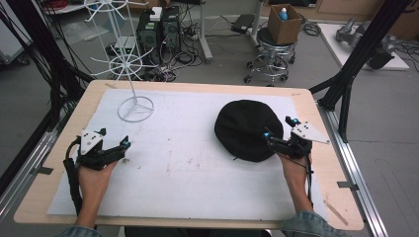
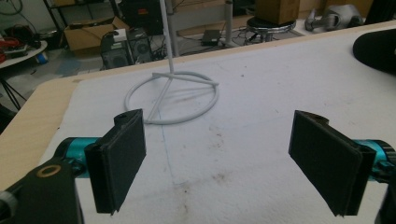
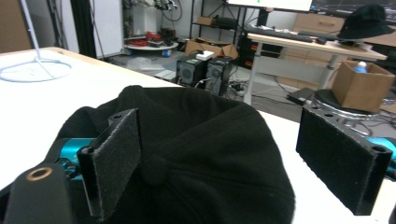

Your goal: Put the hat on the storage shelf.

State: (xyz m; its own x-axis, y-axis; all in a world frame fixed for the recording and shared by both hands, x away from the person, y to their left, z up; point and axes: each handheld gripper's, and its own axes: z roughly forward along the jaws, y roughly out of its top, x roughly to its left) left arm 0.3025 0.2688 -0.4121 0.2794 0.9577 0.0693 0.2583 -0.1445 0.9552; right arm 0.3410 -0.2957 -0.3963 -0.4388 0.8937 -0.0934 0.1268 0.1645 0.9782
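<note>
High view: black cap (image 1: 245, 129) beside right gripper (image 1: 278, 130), writing unreadable.

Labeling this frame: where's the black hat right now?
In the high view the black hat lies flat on the white mat, right of centre, with the open right tool at its right edge.

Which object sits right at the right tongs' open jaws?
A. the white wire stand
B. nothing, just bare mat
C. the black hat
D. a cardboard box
C: the right tongs are open, one jaw over the black hat and the other just off its edge; the white wire stand is across the table.
</note>
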